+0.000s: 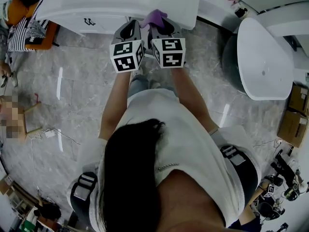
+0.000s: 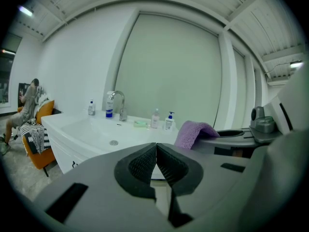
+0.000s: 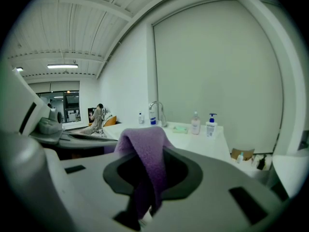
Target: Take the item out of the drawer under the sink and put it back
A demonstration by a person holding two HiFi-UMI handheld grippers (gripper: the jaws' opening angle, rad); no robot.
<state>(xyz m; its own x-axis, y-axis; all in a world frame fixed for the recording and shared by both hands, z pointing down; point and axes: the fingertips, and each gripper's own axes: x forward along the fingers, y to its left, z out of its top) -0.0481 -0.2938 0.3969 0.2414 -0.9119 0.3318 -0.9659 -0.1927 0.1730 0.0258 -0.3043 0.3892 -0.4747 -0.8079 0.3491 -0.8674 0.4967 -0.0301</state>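
- Right gripper view: right gripper (image 3: 146,174) clamps a fuzzy purple cloth (image 3: 144,146), which drapes limply over its jaws.
- Left gripper (image 2: 156,164): ribbed dark pads pressed together, empty.
- The cloth is held above the glossy white sink (image 2: 87,128).

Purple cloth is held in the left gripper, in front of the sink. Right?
No. The cloth is held in the right gripper, not the left; the right gripper view shows it pinched between the fingers. The left gripper is shut on nothing. It is in front of the sink.
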